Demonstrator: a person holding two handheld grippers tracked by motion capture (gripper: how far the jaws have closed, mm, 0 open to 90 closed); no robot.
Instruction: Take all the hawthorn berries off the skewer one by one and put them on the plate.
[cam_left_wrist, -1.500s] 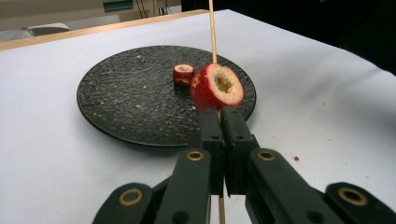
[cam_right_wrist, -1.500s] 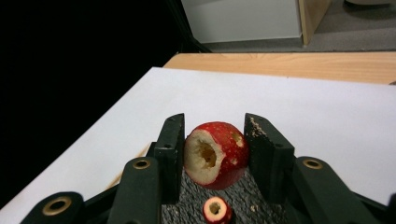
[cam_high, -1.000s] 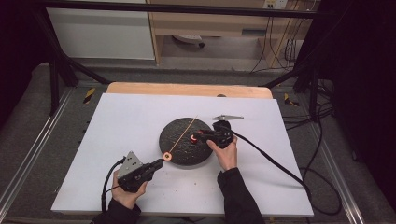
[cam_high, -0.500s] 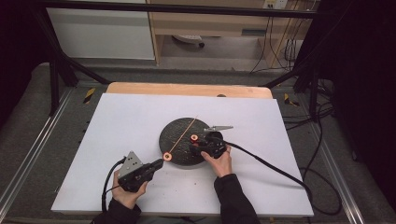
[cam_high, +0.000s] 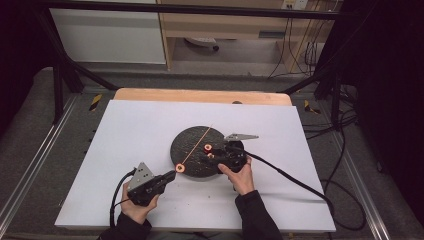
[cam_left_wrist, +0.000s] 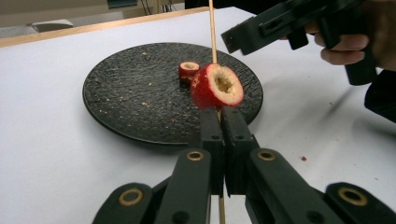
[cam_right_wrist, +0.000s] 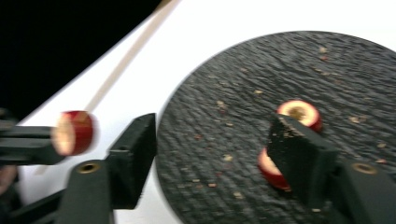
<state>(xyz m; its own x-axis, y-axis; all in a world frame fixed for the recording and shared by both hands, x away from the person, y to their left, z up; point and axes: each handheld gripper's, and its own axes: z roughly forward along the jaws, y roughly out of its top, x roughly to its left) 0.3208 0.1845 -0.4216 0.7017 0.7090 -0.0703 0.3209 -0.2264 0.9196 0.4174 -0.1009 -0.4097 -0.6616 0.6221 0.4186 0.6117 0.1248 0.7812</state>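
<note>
A black round plate (cam_high: 192, 145) lies mid-table. My left gripper (cam_high: 172, 174) is shut on a thin wooden skewer (cam_high: 197, 144) that slants up over the plate. A red hollowed fruit slice (cam_left_wrist: 217, 86) is threaded on the skewer just beyond the left gripper (cam_left_wrist: 222, 122). Two more red slices (cam_high: 208, 147) (cam_high: 211, 155) rest on the plate. My right gripper (cam_high: 206, 155) hovers low over them; its jaws have just been opening and grip nothing. In the right gripper view, one slice (cam_right_wrist: 299, 112) lies beyond the right gripper (cam_right_wrist: 212, 140), and the other (cam_right_wrist: 270, 170) peeks from behind one finger.
The plate sits on a white sheet (cam_high: 125, 135) that covers a wooden table (cam_high: 200, 95). Crumbs dot the plate. The right gripper's cable (cam_high: 295, 180) trails right across the sheet. Dark frame legs and floor cables surround the table.
My right gripper has shifted left over the plate toward the two loose slices, and its jaws have spread apart. The left gripper and skewer have stayed put.
</note>
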